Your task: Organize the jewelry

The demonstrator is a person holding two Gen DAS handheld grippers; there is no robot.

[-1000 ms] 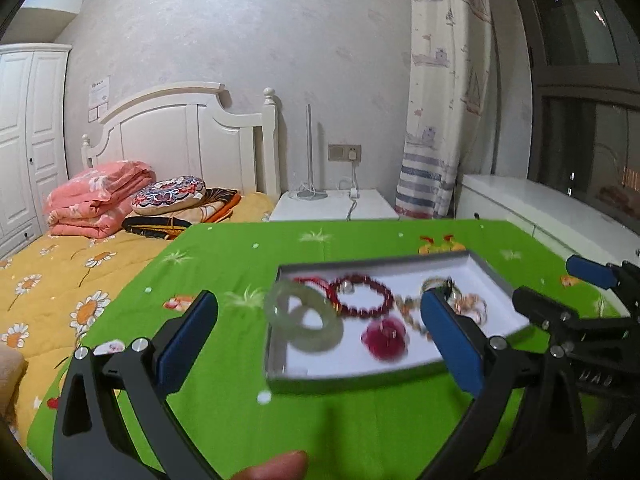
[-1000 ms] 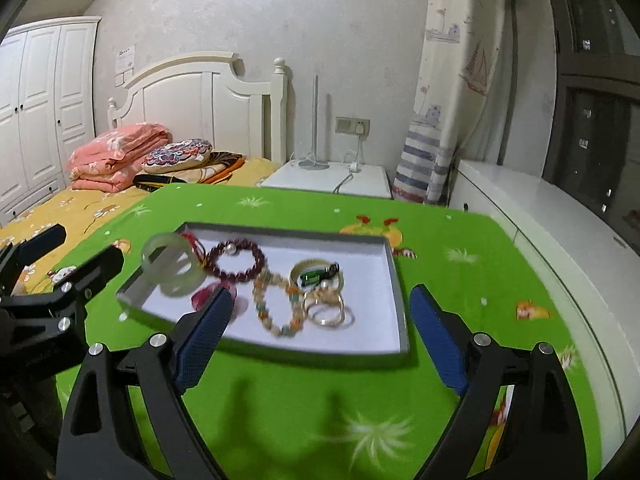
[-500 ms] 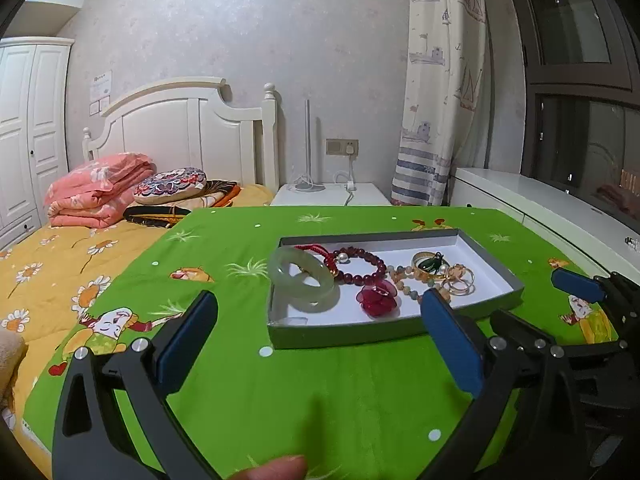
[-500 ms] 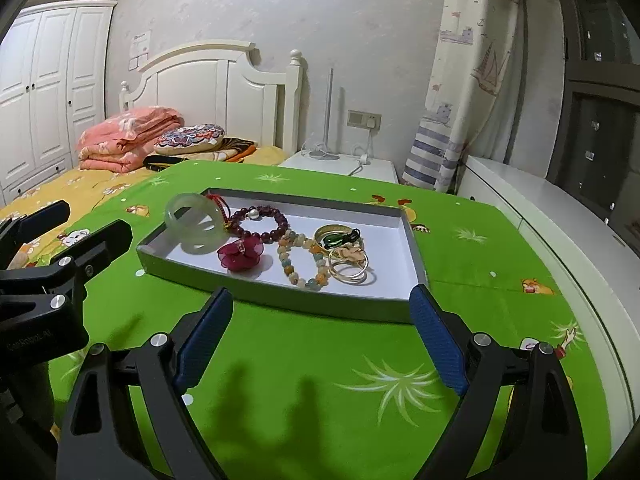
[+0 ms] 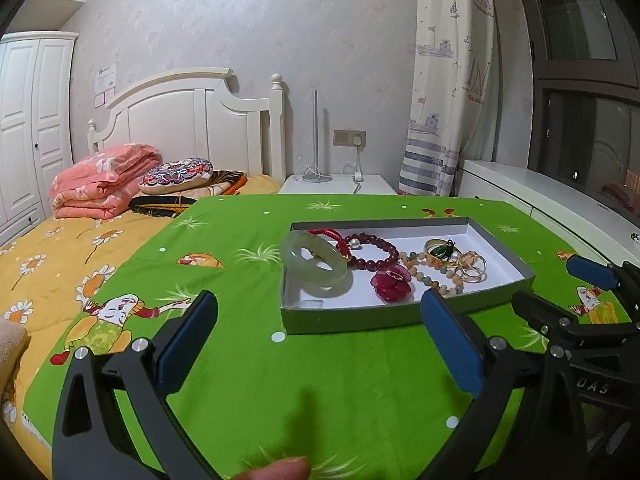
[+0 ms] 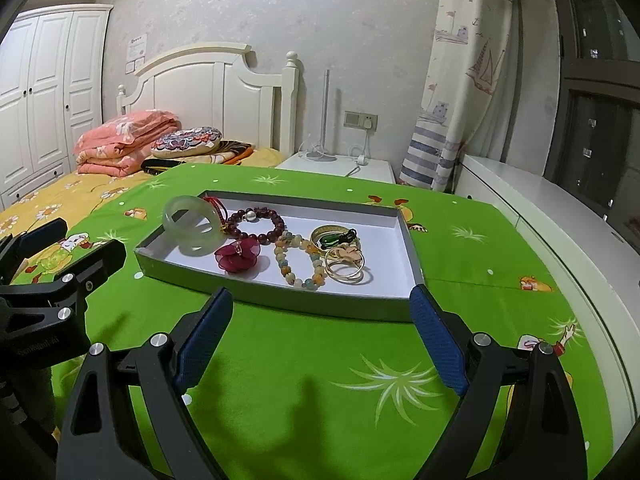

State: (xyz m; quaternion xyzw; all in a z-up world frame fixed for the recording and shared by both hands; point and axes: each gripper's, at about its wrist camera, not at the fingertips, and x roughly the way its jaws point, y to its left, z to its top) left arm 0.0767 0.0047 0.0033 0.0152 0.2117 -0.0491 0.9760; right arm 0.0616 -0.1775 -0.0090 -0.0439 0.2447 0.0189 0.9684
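I had both claws spread wide and holding nothing: the left claw [image 5: 318, 330] and the right claw [image 6: 320, 334] each hung over bare green cloth on the tabletop [image 6: 304, 364], short of the near wall of the grey tray [image 6: 316, 305]. All the jewelry lay inside that tray, which sat nearer the far edge of the tabletop than the near one.

My worry was how tangled the pieces were. The jade bangle [image 6: 191, 225] leaned at the tray's left end, touching the red cord [image 6: 218, 210], and the cord ran into the dark red bead bracelet [image 6: 260, 226]. If I closed on the bangle alone, I judged the cord could drag along and tip the bracelet out. The bangle looked smooth and hard, so the pads might slip and let it drop on the tray wall.

The red flower brooch [image 6: 237, 256] sat just beside the pale bead bracelet [image 6: 300, 262], which overlapped the gold rings [image 6: 346, 266] and the ring with the green stone [image 6: 334, 238]. Those rings lay flat and thin; a claw coming down on them would likely push the light tray across the cloth instead of gripping. With the two claws side by side, reaching for the middle together risked a collision.
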